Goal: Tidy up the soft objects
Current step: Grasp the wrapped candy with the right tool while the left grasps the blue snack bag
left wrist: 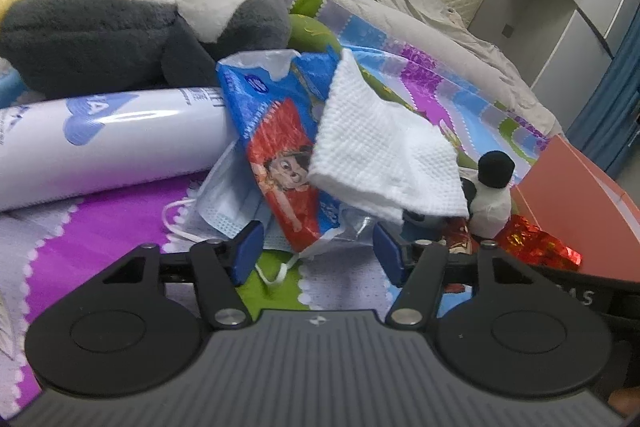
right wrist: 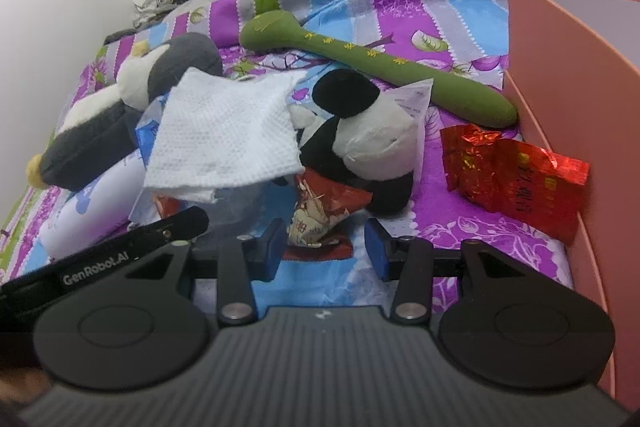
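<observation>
Clutter of soft things ahead of two unclenched claws

Bedding in purple, blue and green stripes point(left wrist: 100, 211) lies under everything we see. Through the left wrist view, our left claw point(left wrist: 318, 259) hangs released, its blue pads apart with nothing pressed between them; the lower edge of a cartoon-printed tissue pack point(left wrist: 280, 155) sits just beyond the gap. To the far left of that claw lies a white cylindrical roll with blue print point(left wrist: 108, 143), and behind it a large grey-and-white plush point(left wrist: 120, 27). Just left of the gap a blue face mask point(left wrist: 224, 203) peeks out from under the pack. A white paper towel point(left wrist: 380, 155) drapes over the pack's right side.

Through the right wrist view, our right claw point(right wrist: 326, 251) is likewise released, gripping nothing. A crumpled red-and-white snack wrapper point(right wrist: 320, 211) rests just ahead of its gap, whether touching we cannot tell. Beyond it sits a small black-and-white panda plush point(right wrist: 360, 139), with a long green plush stick point(right wrist: 380, 67) further back. To the right lies a red foil packet point(right wrist: 516, 179), touching the wall of a pink bin point(right wrist: 580, 87).
</observation>
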{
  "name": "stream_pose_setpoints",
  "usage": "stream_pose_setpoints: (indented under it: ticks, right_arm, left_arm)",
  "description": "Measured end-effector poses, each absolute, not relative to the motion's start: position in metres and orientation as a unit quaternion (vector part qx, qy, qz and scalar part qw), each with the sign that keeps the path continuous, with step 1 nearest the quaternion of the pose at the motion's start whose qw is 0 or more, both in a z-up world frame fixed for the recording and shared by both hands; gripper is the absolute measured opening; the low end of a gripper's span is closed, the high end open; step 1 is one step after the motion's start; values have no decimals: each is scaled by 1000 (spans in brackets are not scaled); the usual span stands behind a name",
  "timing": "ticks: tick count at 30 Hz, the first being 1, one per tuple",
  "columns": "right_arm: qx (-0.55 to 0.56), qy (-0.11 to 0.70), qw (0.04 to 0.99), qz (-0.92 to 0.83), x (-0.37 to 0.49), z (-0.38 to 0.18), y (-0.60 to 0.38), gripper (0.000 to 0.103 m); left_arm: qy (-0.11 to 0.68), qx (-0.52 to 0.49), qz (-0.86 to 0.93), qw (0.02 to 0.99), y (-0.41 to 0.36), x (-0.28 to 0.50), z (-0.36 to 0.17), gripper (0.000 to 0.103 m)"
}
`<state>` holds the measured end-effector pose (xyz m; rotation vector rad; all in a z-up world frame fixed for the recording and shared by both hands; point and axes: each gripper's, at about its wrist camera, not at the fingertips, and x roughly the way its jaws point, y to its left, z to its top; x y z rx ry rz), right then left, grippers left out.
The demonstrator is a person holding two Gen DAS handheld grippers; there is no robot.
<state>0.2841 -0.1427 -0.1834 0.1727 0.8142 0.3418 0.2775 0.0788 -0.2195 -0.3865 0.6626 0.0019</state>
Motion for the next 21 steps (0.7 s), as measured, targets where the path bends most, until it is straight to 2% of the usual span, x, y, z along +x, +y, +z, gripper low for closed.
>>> stream_pose_setpoints:
  ticks: [7,12,14,17,21]
  right_arm:
    - [74,407,894,171,295,-190,-132,46]
    - [67,412,895,161,302,-195,-125,46]
    - [67,411,895,160,303,-195,-124,46]
    - [62,408,897,157,302,-195,-122,43]
    - [68,410,897,150,300,-193,-122,39]
  left_arm:
    - [322,-213,-11,923,83,284,-231,60]
    - [314,-233,-16,920,87,286,-237,46]
    - [312,-233,-17,921,88,286,-238,32]
    - [308,-242,-16,920,92,284,-238,19]
    - [304,-242,-12,922,95,280,-233,13]
